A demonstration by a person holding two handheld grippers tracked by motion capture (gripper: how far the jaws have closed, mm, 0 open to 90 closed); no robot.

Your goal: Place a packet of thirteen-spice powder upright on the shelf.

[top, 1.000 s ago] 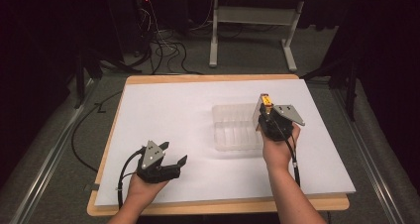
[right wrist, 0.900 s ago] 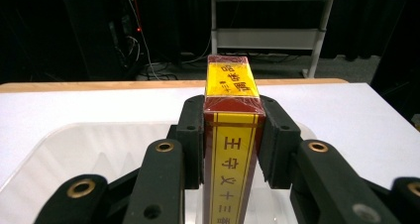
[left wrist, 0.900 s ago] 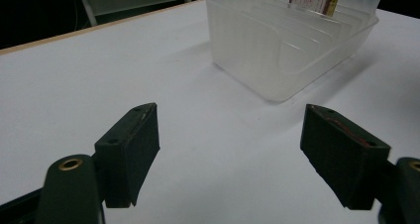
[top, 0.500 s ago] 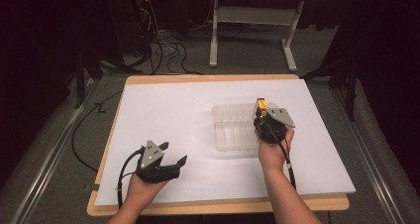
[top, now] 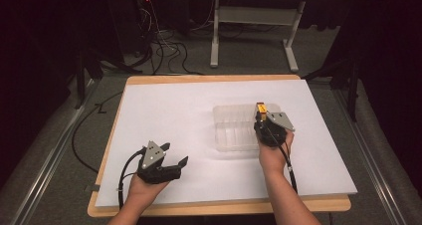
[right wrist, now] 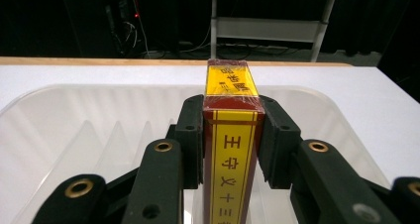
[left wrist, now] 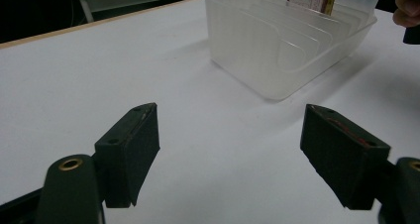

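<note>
1. A narrow red-and-yellow printed cardboard box (right wrist: 232, 149) is clamped upright between the jaws of the right gripper (top: 263, 119).
2. The box is held over the right end of a clear plastic divided tray (top: 234, 128) (right of the tabletop's centre).
3. The left gripper (top: 171, 158), jaws spread and empty, is held near the front edge of the white-covered table (top: 164, 105).
</note>
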